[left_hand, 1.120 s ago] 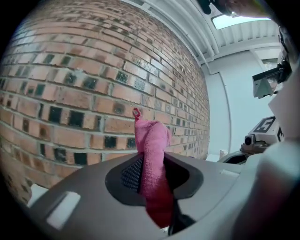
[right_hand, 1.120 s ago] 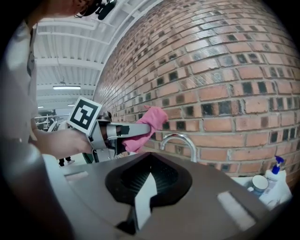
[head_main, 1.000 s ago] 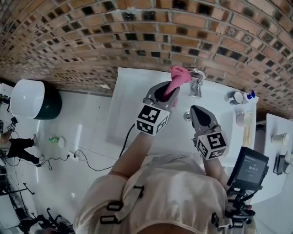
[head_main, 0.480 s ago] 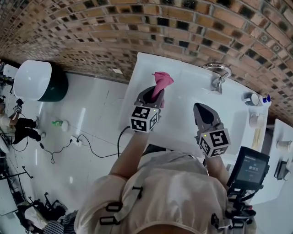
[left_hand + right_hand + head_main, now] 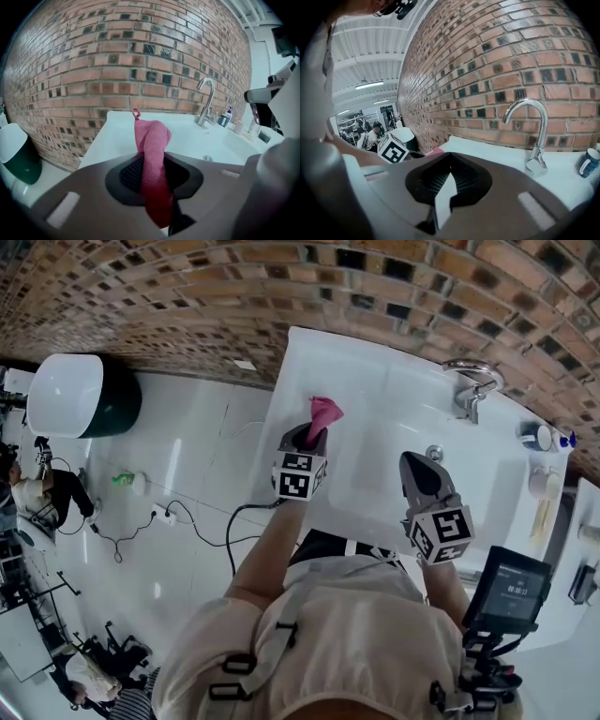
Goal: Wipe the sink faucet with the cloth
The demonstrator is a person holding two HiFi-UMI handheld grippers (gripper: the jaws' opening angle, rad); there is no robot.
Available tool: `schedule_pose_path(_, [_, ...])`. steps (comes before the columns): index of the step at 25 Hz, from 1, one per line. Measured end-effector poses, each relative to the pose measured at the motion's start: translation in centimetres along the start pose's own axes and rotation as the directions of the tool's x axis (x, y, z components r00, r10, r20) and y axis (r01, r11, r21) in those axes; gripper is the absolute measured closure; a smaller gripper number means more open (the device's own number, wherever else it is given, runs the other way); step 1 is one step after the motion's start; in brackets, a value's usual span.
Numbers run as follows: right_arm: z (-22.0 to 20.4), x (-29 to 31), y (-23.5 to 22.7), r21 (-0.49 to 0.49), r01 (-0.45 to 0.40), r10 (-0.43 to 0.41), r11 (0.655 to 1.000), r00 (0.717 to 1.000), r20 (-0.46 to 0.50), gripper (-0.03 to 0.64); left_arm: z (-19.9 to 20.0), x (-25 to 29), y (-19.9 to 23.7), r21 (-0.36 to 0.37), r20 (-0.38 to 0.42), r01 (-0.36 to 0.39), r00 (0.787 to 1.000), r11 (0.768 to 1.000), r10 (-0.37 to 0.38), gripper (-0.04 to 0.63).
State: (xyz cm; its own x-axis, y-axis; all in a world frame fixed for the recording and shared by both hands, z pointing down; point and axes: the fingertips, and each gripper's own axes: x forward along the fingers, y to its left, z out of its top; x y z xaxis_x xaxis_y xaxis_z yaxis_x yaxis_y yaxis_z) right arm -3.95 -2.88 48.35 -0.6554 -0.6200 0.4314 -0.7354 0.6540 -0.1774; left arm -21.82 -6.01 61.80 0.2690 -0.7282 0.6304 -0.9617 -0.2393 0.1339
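1. Two risks. Your left gripper (image 5: 314,434) clenches the pink woven cloth (image 5: 324,412) by its lower end only. The loose top could flop off the curved chrome sink faucet (image 5: 473,383) instead of rubbing it.
2. The cloth sits well left of the faucet, over the white basin counter (image 5: 375,456). A hasty swing back could knock the spout.
3. Your right gripper (image 5: 413,465), in front of the faucet, holds nothing, with its jaws a sliver apart.
4. A second ago the cloth was right at the faucet. You've since drawn it away to the left.
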Motion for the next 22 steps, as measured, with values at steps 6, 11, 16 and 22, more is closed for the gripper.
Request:
schedule_pose_path(6, [-1.7, 1.3, -0.4, 0.028, 0.013, -0.012, 1.0, 0.999, -0.037, 0.623, -3.6, 3.1, 1.9, 0.023, -0.112, -0.026, 0.993, 0.999, 0.029, 0.505])
schedule_pose_path(11, [-2.1, 1.7, -0.8, 0.034, 0.027, -0.025, 0.999, 0.999, -0.046, 0.623, -4.6, 3.7, 2.5, 0.079, -0.158, -0.026, 0.987, 0.997, 0.038, 0.454])
schedule_pose_path(16, [-0.8, 1.5, -0.6, 0.018, 0.033, -0.033, 0.999, 0.999, -0.025, 0.623, -1.3, 1.4, 2.4, 0.099, -0.103, -0.038, 0.994, 0.994, 0.048, 0.419])
schedule_pose_path(22, [3.0, 1.0, -0.8, -0.032, 0.042, -0.041, 0.999, 0.998, 0.052, 0.623, 5.9, -3.1, -0.4, 0.13, 0.099, -0.031, 0.995, 0.991, 0.018, 0.437])
